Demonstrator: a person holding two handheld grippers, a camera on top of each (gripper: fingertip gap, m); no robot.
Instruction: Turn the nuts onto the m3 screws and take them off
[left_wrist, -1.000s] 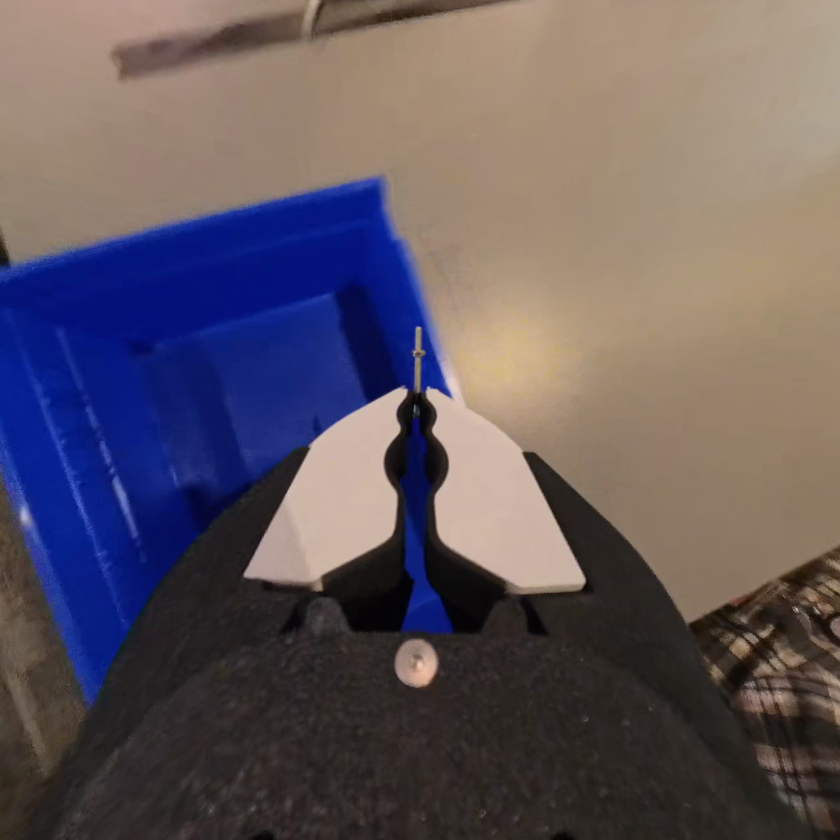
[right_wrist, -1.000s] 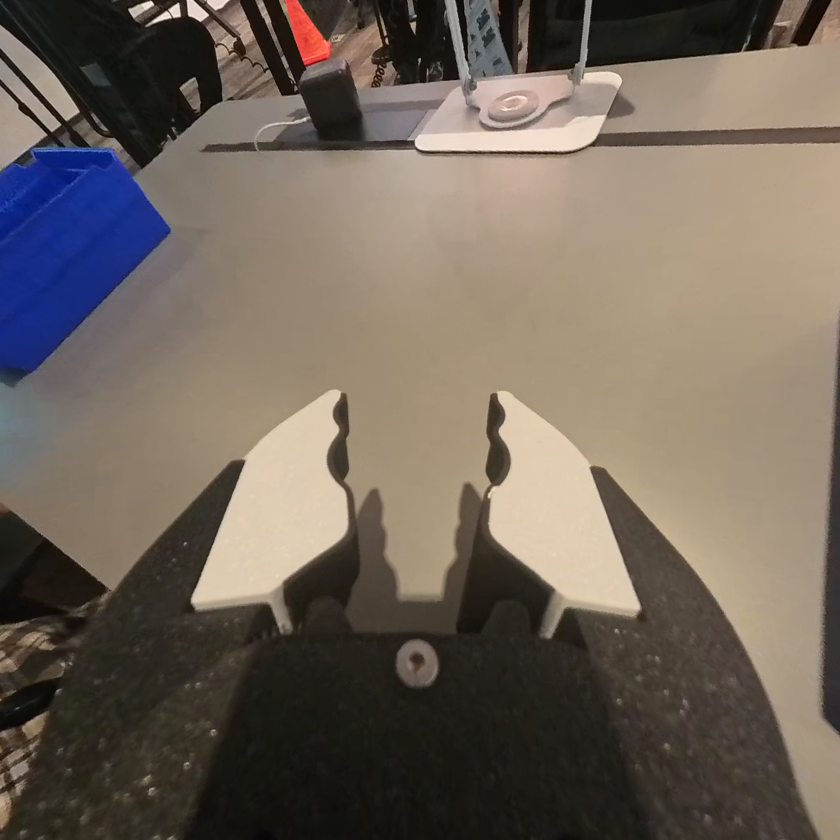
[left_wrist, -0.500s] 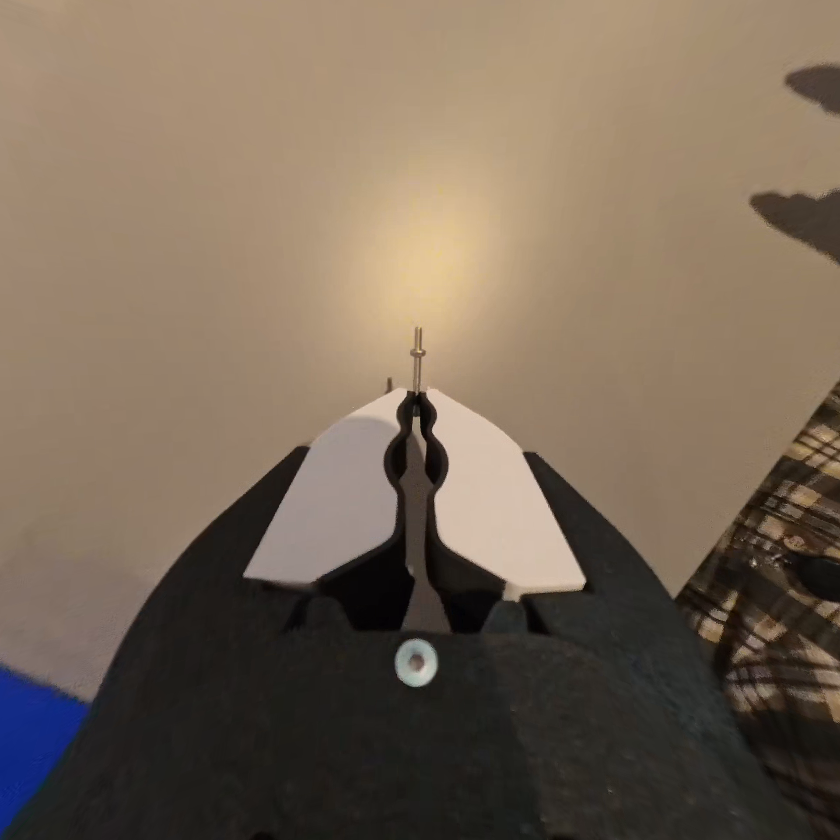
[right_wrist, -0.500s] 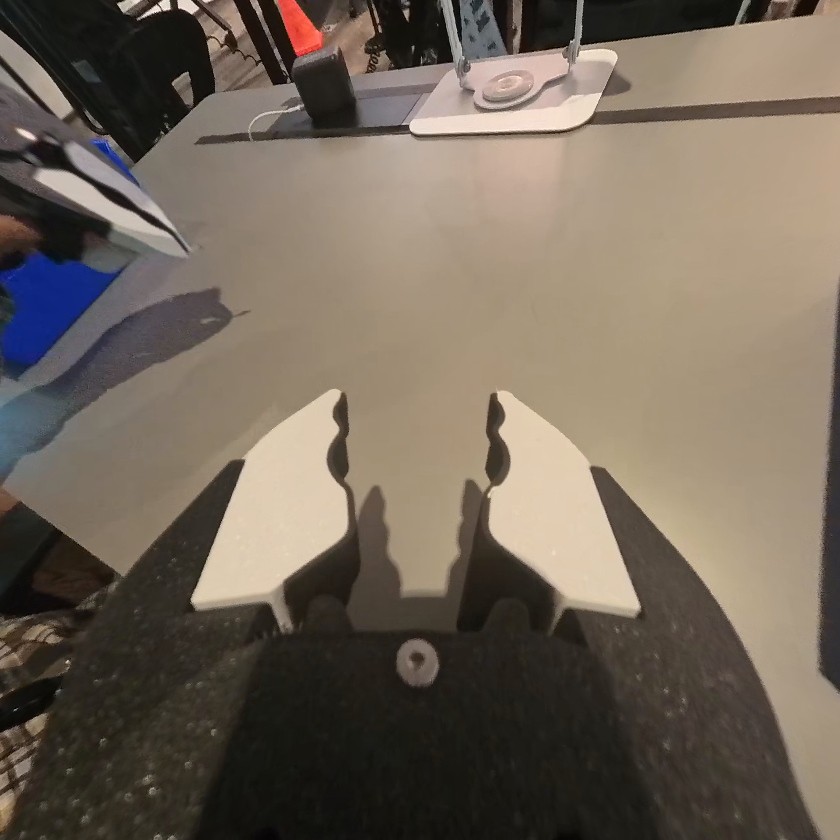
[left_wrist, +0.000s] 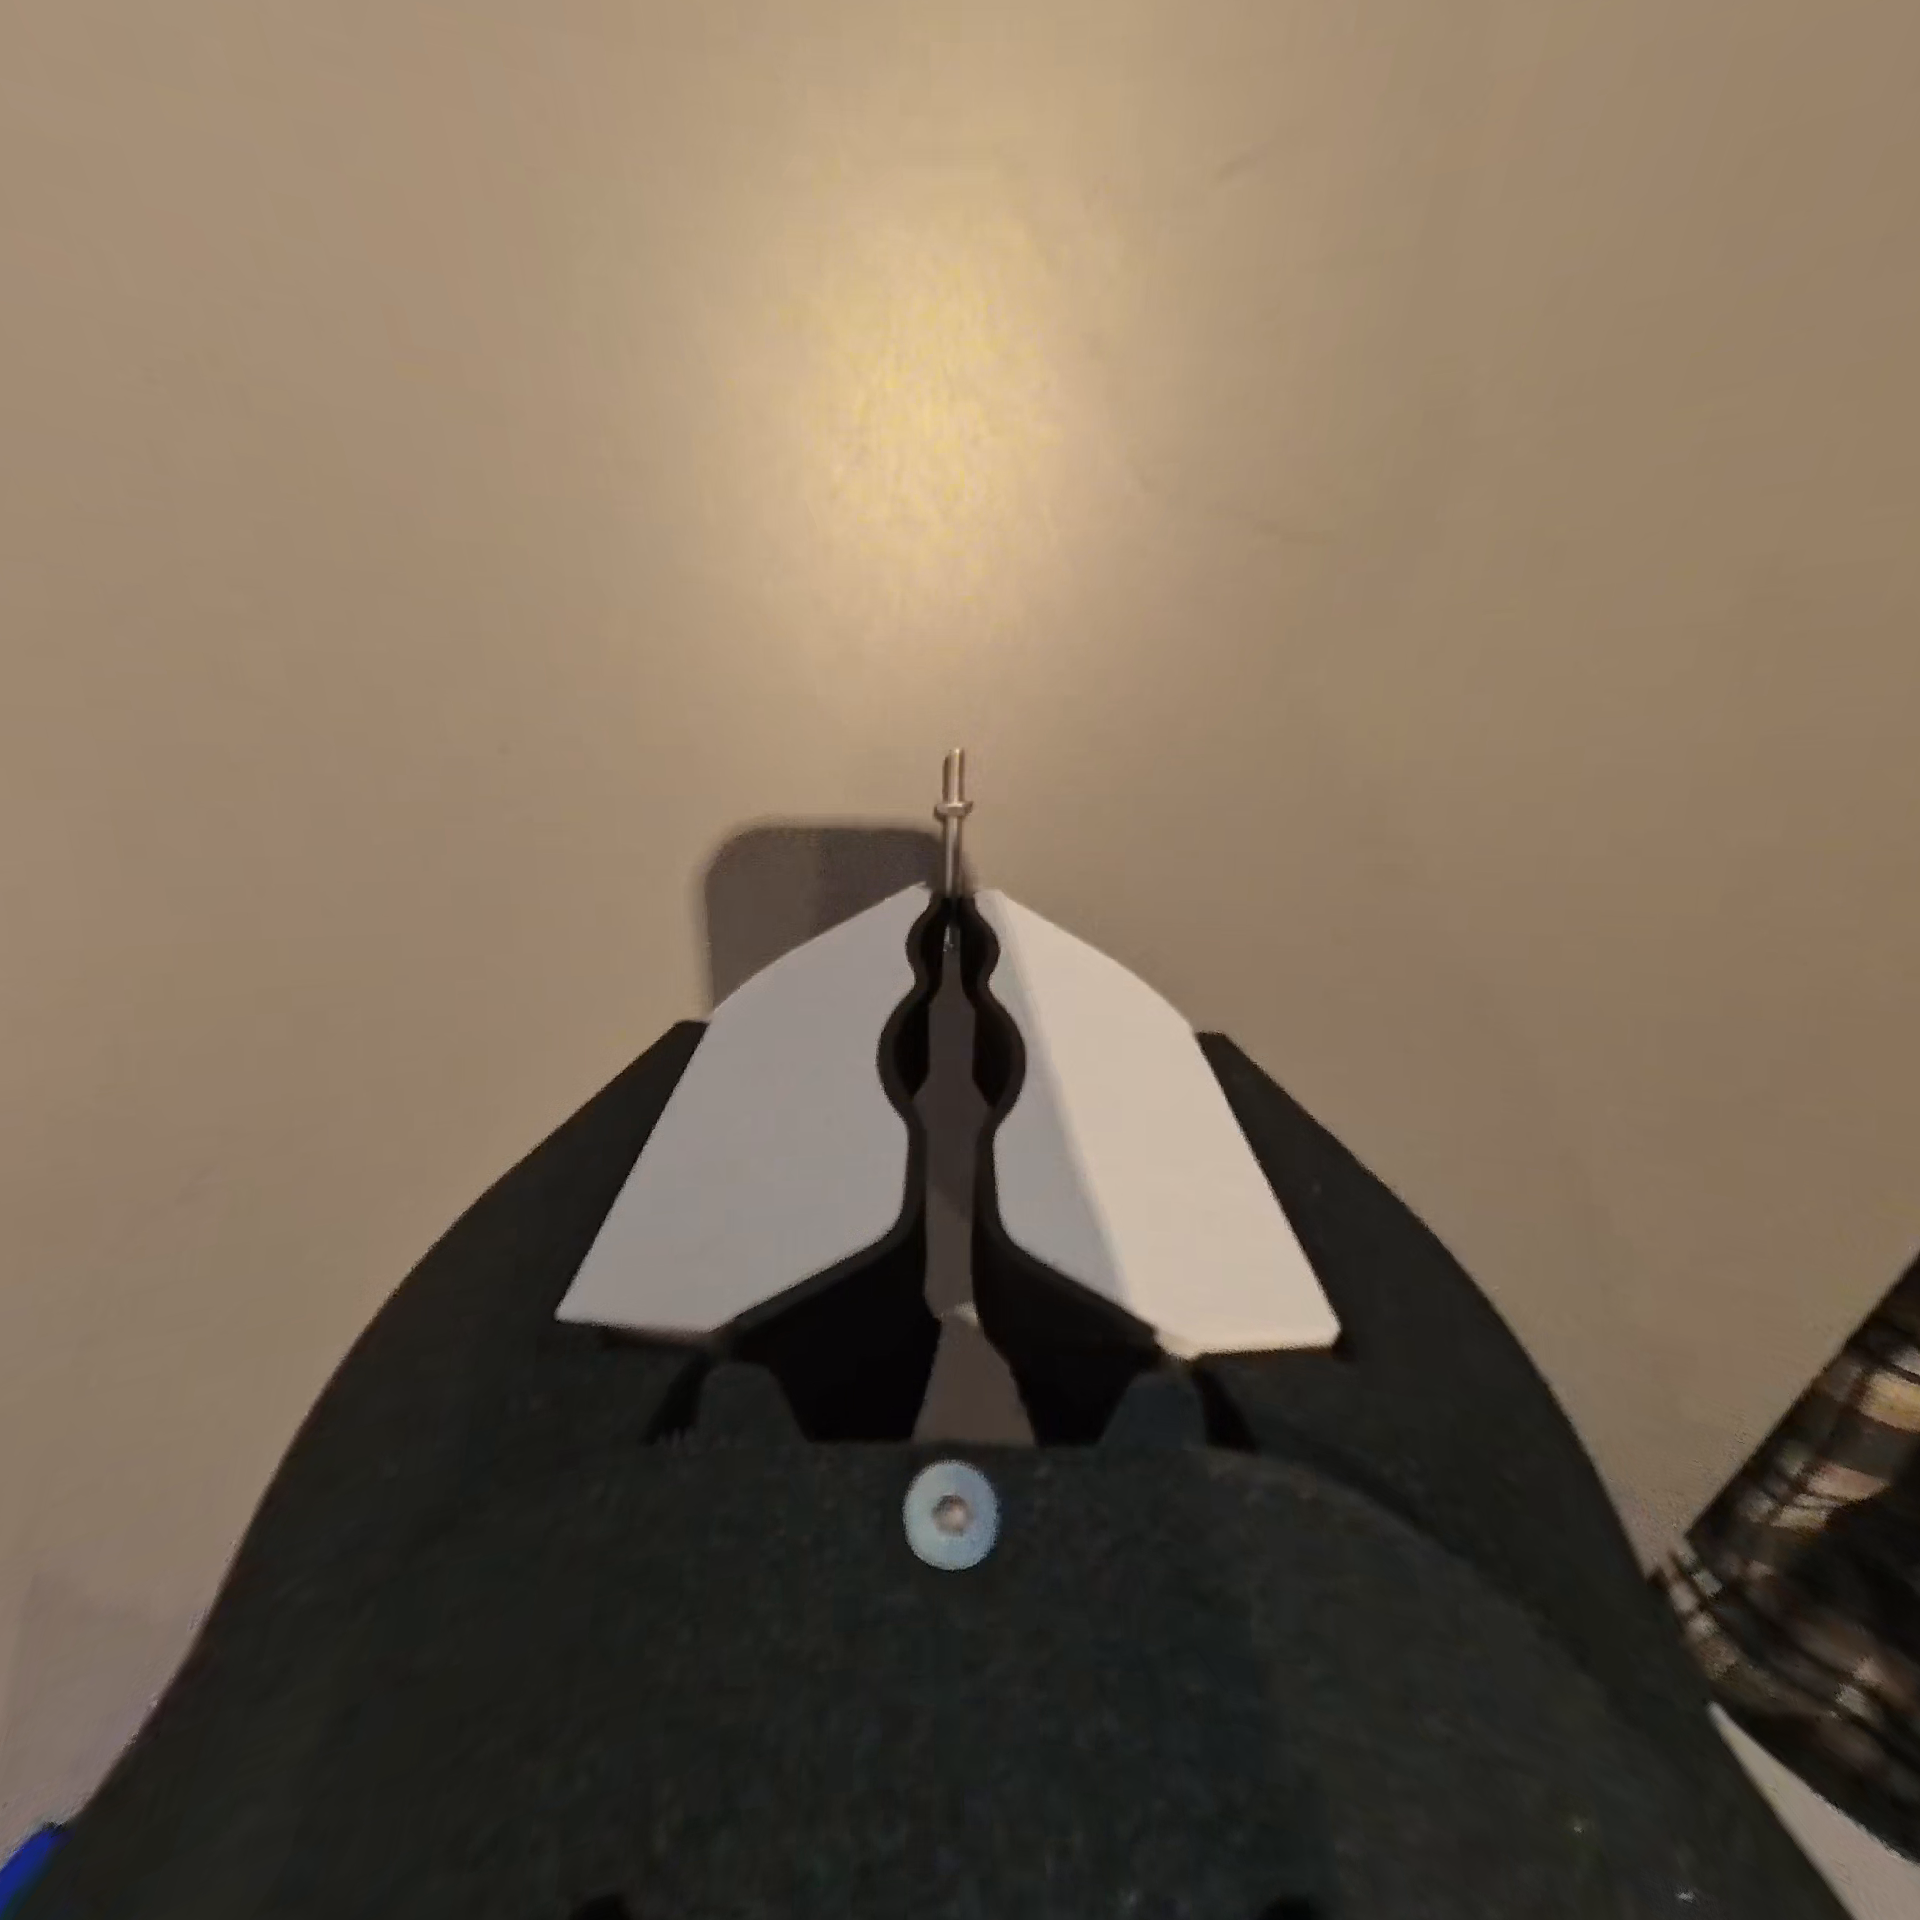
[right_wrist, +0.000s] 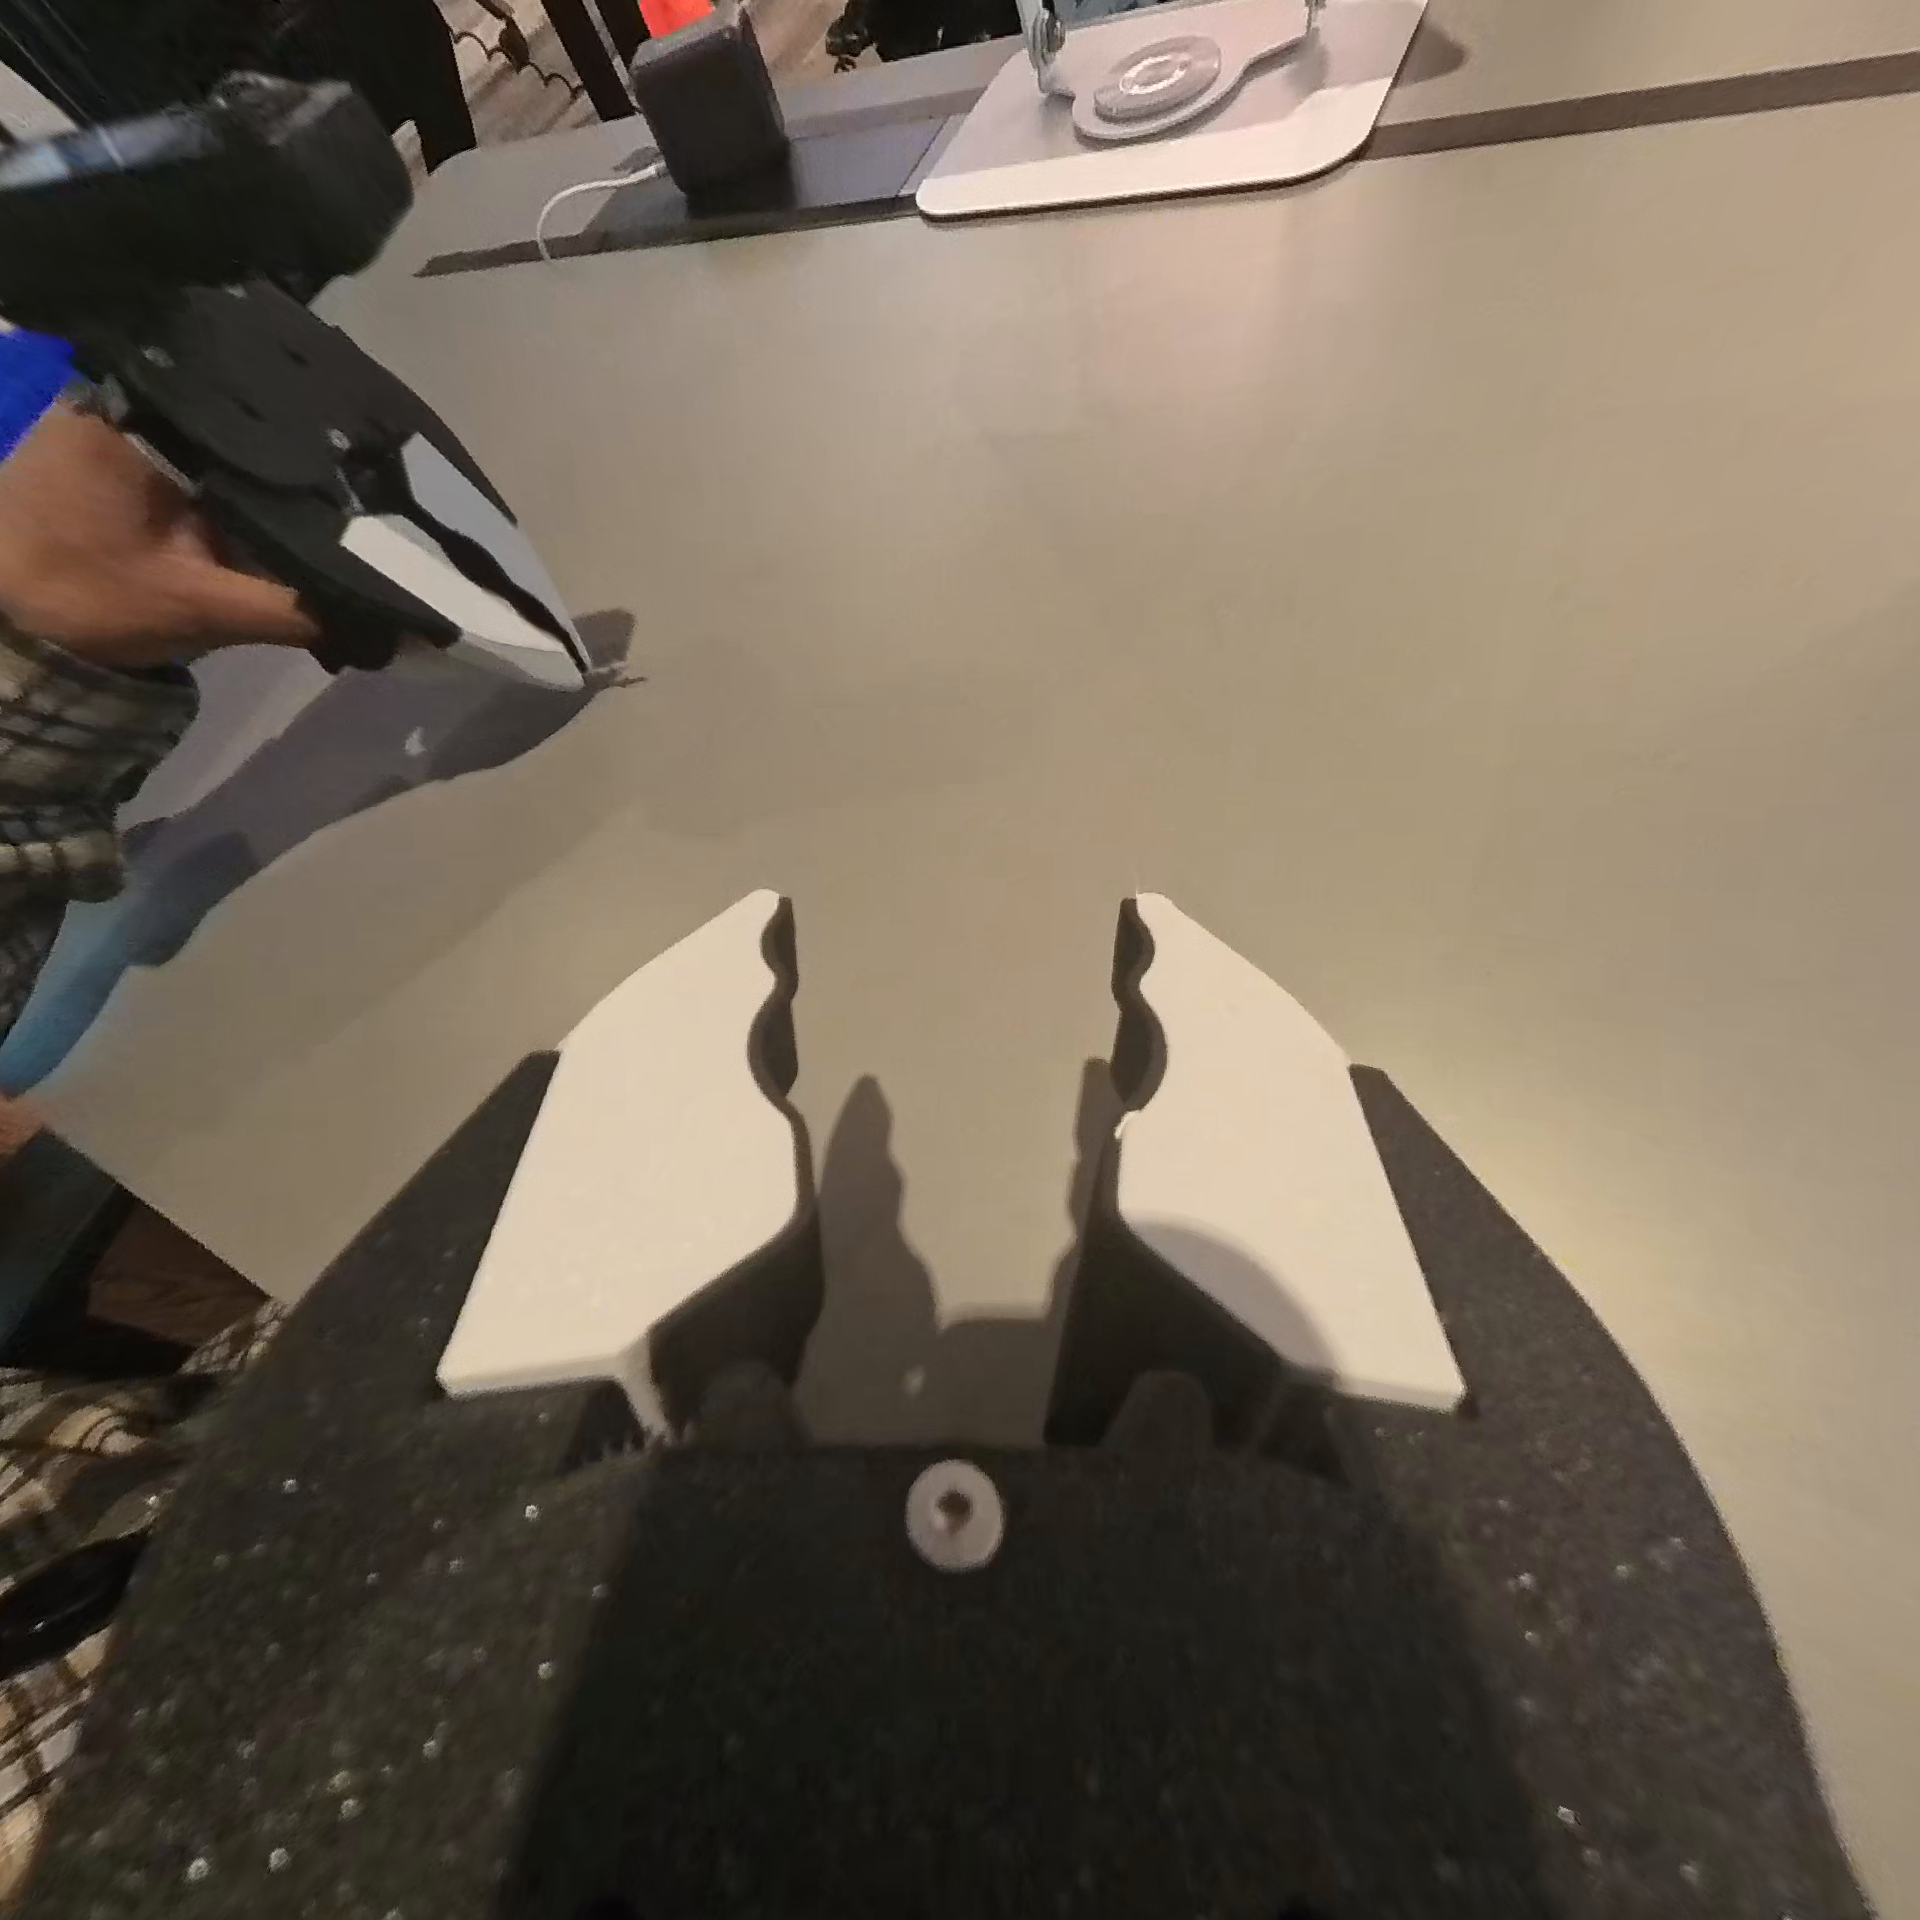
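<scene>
The left gripper (left_wrist: 952, 896), jaws clenched, pinches a thin silver m3 screw (left_wrist: 952, 831) carrying a small nut (left_wrist: 953, 807) above the plain grey bench (left_wrist: 1351, 520). The right gripper (right_wrist: 956, 914) hovers with jaws released, holding nothing.

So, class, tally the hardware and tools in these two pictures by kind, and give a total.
Grippers: 2, left gripper and right gripper
Screws: 1, the screw
Nuts: 1, the nut
Total: 4
</scene>
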